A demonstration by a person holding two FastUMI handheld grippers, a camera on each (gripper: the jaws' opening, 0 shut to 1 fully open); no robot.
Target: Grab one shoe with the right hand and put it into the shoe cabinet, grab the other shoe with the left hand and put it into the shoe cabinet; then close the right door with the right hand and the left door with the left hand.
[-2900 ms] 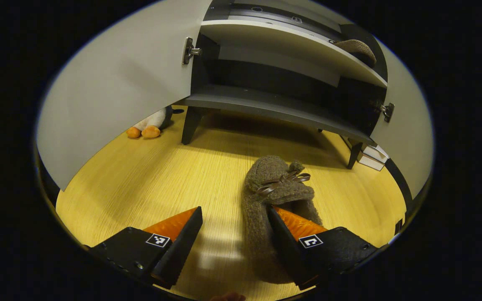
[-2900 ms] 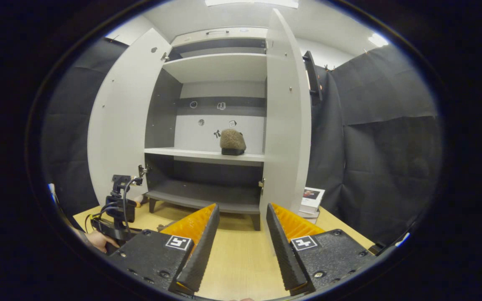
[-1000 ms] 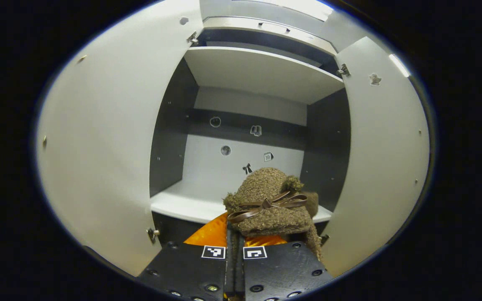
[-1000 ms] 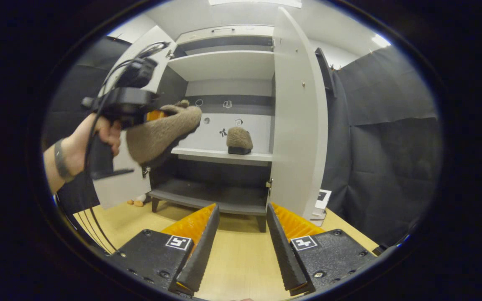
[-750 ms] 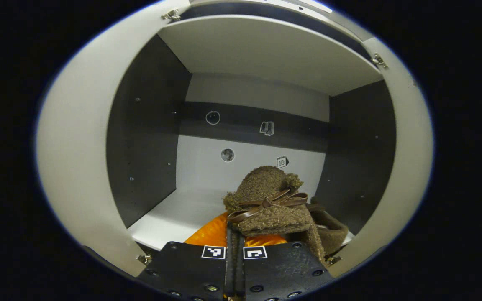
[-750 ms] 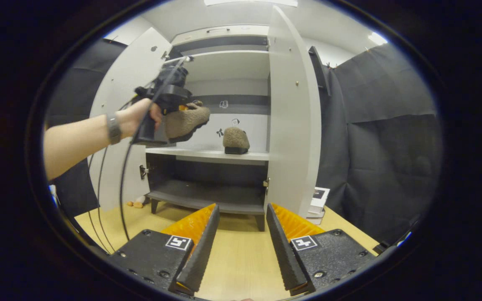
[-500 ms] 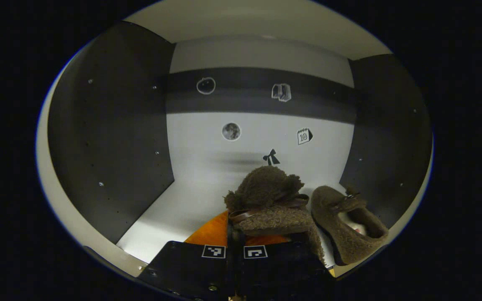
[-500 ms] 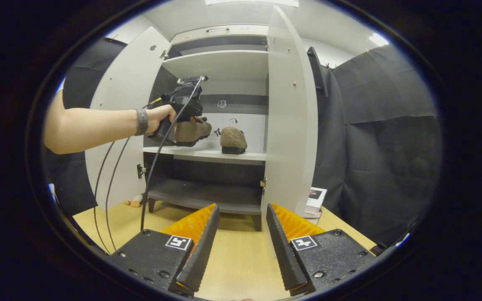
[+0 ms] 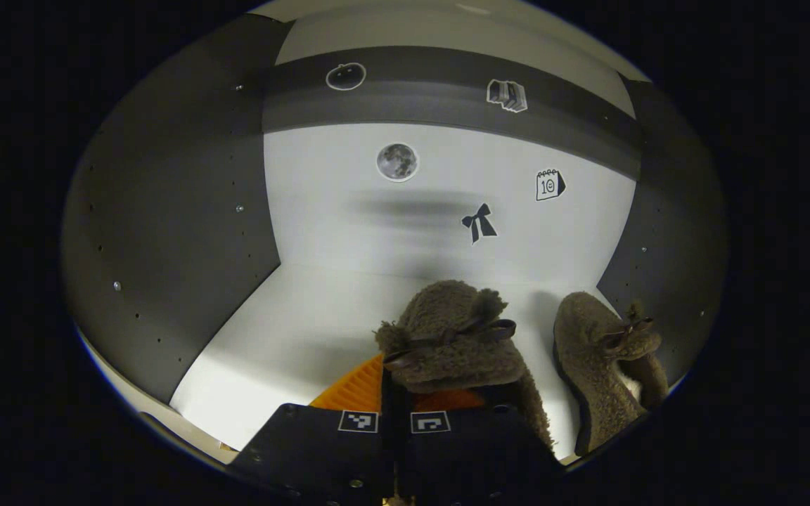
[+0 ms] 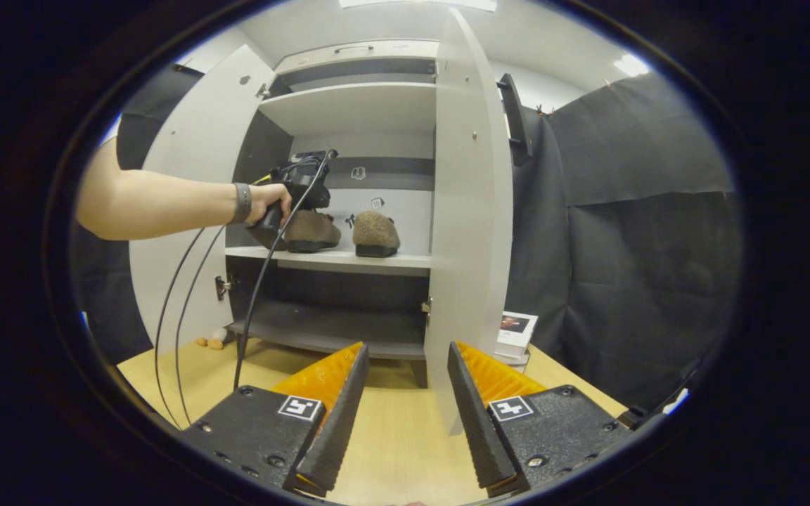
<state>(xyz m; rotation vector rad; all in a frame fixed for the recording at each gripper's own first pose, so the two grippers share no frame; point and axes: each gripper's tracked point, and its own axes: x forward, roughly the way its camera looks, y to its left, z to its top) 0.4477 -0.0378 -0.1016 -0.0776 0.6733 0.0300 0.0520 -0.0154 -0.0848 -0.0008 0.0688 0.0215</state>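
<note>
The left gripper (image 9: 396,393) is holding a fuzzy brown slipper with a thin brown ribbon bow (image 9: 451,337) inside the white-and-grey shoe cabinet (image 10: 349,105); its jaws are clamped tight on the near edge of the slipper's opening, with the toe pointing toward the far back panel. In the right gripper view the same left gripper (image 10: 299,186) is reaching in over the middle white shelf (image 10: 338,260), gripped by a hand (image 10: 264,200), and the slipper looks to be resting on or just above the shelf; whether the sole is fully down I cannot tell. The matching second fuzzy brown slipper (image 9: 605,358) is already sitting on that shelf, just to the right of the held one and close to the right dark side wall. Judging by the woolly pile and the way the collar is bunching under the jaws, this slipper is probably light, soft and floppy, not slippery or fragile, so the rim of the opening seems a sensible hold, though the toe may sag. The right gripper (image 10: 401,393) is hanging well back over the pale wooden surface (image 10: 391,450), jaws spread apart with nothing between them, facing the edge of the open white right door (image 10: 458,211); the white left door (image 10: 187,140) is also standing open.
</note>
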